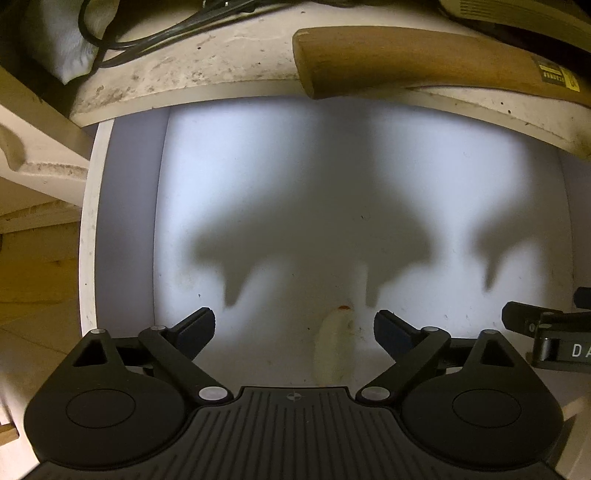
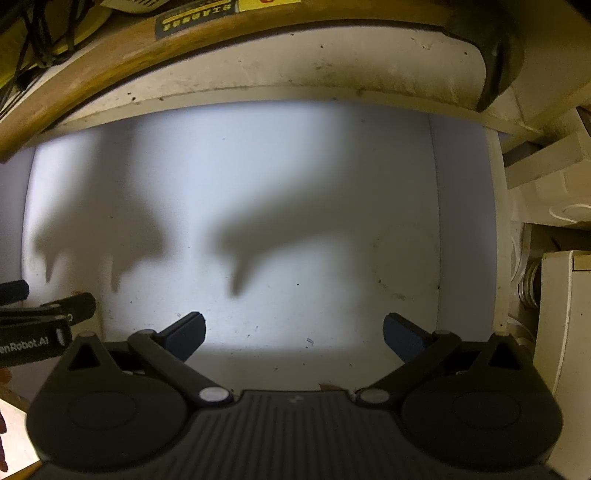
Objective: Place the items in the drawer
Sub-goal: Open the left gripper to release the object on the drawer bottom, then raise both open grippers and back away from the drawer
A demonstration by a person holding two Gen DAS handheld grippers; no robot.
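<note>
I look straight down into an open white drawer (image 1: 277, 177). A pale, oblong item (image 1: 334, 350) with a small orange spot at its far end lies on the drawer floor. It sits under the gap of my left gripper (image 1: 295, 319), nearer the right finger, and neither pad touches it. That gripper is open wide. My right gripper (image 2: 294, 320) hangs over the same drawer (image 2: 295, 166) further right, open, with nothing between its fingers. Each gripper shows at the edge of the other's view: the right gripper (image 1: 543, 332) and the left gripper (image 2: 40, 325).
A wooden tool handle (image 1: 406, 59) lies on the dusty top above the drawer and juts over its edge; its dark head (image 2: 498, 66) is at the right. Black cables (image 1: 147, 33) and a white bag (image 1: 59, 44) lie at the back left. Pale furniture (image 2: 561, 314) stands right of the drawer.
</note>
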